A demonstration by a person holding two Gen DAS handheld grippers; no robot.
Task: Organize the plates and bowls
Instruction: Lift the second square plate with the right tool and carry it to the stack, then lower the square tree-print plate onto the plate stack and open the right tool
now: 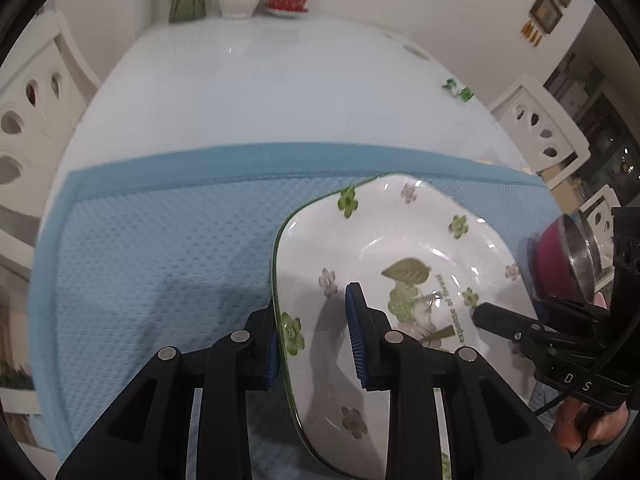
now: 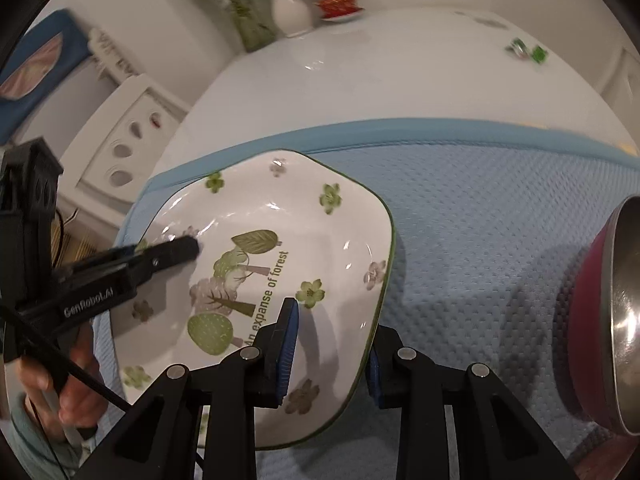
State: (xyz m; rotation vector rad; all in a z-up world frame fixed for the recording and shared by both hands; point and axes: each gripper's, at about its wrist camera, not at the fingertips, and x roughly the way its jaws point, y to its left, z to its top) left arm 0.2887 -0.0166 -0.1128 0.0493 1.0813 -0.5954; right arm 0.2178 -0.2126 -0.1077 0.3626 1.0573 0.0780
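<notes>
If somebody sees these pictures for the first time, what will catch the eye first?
First, the white plate with green flowers on the blue mat, with the left tongs straddling one rim and the right tongs the opposite rim. Next, the magenta bowl with a steel inside standing beside the plate at the right.

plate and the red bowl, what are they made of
Plate: likely glazed ceramic, glossy white with sharp light glints, printed flowers and a thin green rim. Bowl: looks like metal inside, brushed and mirror-like, with a matte magenta outer shell, maybe plastic or a coating.
</notes>
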